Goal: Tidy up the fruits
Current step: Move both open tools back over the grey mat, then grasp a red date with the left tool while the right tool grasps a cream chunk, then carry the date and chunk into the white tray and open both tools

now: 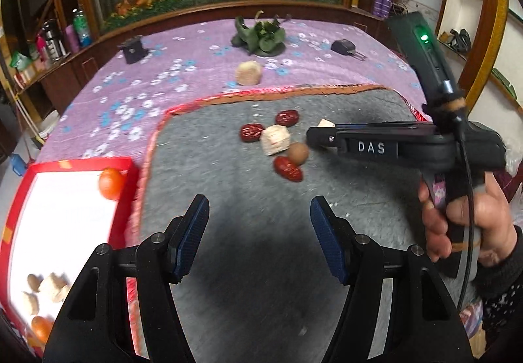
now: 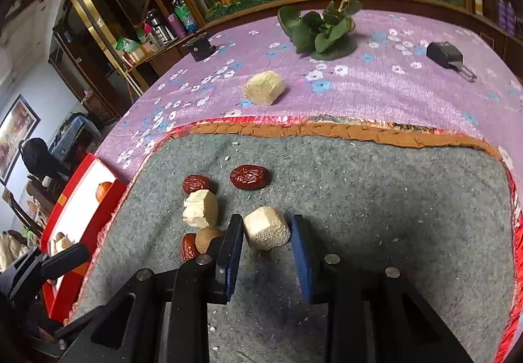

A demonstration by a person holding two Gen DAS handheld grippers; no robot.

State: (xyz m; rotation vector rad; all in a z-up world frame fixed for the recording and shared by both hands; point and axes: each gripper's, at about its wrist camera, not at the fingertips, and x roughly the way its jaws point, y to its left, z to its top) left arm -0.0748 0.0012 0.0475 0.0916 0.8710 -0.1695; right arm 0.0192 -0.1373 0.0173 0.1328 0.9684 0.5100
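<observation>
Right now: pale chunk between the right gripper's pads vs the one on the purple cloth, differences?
The near chunk lies on the grey mat; the far chunk lies on the purple cloth. The near chunk sits between the right gripper pads; the far chunk lies alone. Both are pale, blocky, crumbly.

Soft indoor light; fisheye-bent, blurred edges

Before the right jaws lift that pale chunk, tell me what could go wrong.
1. The pale chunk sits near the tips of the right gripper; the grip looks shallow, so it may slip out or crumble.
2. The brown round fruit and a red date lie right beside the left-hand pad and could get knocked.
3. The left gripper hangs open close by; the two tools might collide on the way to the red tray.
</observation>
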